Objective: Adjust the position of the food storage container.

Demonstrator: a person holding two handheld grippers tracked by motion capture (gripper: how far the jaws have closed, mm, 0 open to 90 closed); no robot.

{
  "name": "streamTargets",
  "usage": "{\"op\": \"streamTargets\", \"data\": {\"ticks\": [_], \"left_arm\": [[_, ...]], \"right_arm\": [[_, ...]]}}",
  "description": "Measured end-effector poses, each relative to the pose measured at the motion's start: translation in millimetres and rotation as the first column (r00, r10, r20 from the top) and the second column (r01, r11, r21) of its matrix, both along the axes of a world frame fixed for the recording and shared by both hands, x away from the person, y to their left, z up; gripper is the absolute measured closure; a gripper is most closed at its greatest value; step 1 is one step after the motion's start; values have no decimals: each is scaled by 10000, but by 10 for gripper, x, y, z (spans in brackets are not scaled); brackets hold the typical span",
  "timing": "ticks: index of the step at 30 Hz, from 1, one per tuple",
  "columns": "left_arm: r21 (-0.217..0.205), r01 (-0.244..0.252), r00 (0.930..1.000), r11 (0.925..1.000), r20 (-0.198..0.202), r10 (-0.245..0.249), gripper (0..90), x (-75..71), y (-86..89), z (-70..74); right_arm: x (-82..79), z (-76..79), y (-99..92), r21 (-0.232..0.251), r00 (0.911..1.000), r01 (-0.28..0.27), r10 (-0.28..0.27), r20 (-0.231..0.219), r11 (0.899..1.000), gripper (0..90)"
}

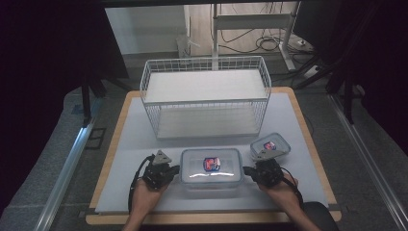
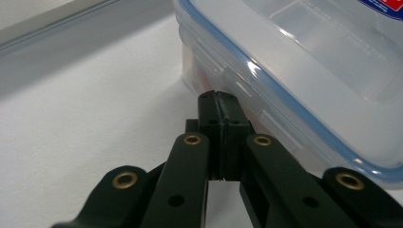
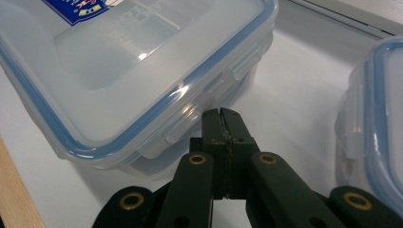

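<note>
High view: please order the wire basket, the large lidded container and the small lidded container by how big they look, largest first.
1. Wire basket, clearly the largest.
2. Large lidded container, between the two grippers.
3. Small lidded container, clearly the smallest, although it lies slightly farther from the camera.

Legible text: none; red-and-blue sticker on large clear container lid and matching sticker on small container lid, printing too small and blurred to read.
</note>
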State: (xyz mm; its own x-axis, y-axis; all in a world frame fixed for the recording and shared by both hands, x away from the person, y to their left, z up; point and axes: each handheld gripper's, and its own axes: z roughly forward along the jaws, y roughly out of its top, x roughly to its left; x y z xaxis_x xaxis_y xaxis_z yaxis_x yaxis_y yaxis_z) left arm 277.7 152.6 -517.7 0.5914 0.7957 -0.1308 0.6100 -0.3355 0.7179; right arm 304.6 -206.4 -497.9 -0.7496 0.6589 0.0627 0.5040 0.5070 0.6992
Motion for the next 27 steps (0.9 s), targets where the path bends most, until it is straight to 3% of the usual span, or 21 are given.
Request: {"op": "streamTargets", "data": {"ticks": [5, 7, 9, 11, 12, 13, 15, 16, 17, 18, 19, 20, 21, 24, 27], "left_arm": [[-41, 19, 10000, 10000, 5, -19, 899, -1, 17, 6], [-166, -142, 9998, 9998, 109, 144, 858, -35, 67, 45], [-613, -284, 9993, 9977, 205, 297, 792, -86, 157, 90], [-535, -424, 9980, 9977, 442, 448, 690, -163, 230, 121], [-451, -473, 9973, 9979, 536, 497, 690, -203, 263, 129], [-261, -527, 9958, 9983, 735, 545, 599, -290, 315, 141], [-158, -515, 9952, 9985, 824, 526, 561, -328, 332, 144], [53, -492, 9945, 9988, 928, 485, 463, -365, 351, 147], [183, -491, 9939, 9986, 994, 470, 463, -383, 359, 146], [263, -478, 9931, 9985, 1082, 447, 393, -400, 366, 141], [326, -455, 9921, 9984, 1184, 413, 393, -409, 373, 134], [379, -432, 9915, 9983, 1247, 382, 324, -412, 381, 127], [356, -397, 9912, 9986, 1275, 349, 324, -410, 385, 119], [185, -313, 9918, 9993, 1247, 287, 188, -390, 387, 101], [143, -350, 9935, 9993, 1093, 332, 114, -379, 383, 93]], "right_arm": [[-1, -1, -4, 54, 10000, -42, 42, -64, 10000, 893], [2, 9, -18, 16, 10000, -89, 89, -7, 10000, 868], [-9, 37, -52, 122, 9999, -128, 127, 101, 9998, 845], [-41, 86, -136, 205, 9991, -254, 247, 354, 9995, 784], [-41, 86, -136, 205, 9991, -254, 247, 354, 9995, 784], [-57, 103, -198, 185, 9981, -387, 377, 491, 9991, 725], [-63, 110, -227, 128, 9975, -414, 406, 578, 9991, 696], [-74, 127, -279, 47, 9961, -404, 399, 789, 9992, 627], [-74, 127, -279, 47, 9961, -404, 399, 789, 9992, 627], [-78, 154, -313, 119, 9946, -455, 442, 944, 9989, 567], [-78, 154, -313, 119, 9946, -455, 442, 944, 9989, 567], [-77, 185, -336, 249, 9929, -350, 319, 1142, 9991, 492], [-77, 185, -336, 249, 9929, -350, 319, 1142, 9991, 492], [-55, 204, -369, 331, 9923, -242, 199, 1221, 9992, 373], [-19, 186, -400, 510, 9932, -177, 117, 1156, 9985, 280]]}}
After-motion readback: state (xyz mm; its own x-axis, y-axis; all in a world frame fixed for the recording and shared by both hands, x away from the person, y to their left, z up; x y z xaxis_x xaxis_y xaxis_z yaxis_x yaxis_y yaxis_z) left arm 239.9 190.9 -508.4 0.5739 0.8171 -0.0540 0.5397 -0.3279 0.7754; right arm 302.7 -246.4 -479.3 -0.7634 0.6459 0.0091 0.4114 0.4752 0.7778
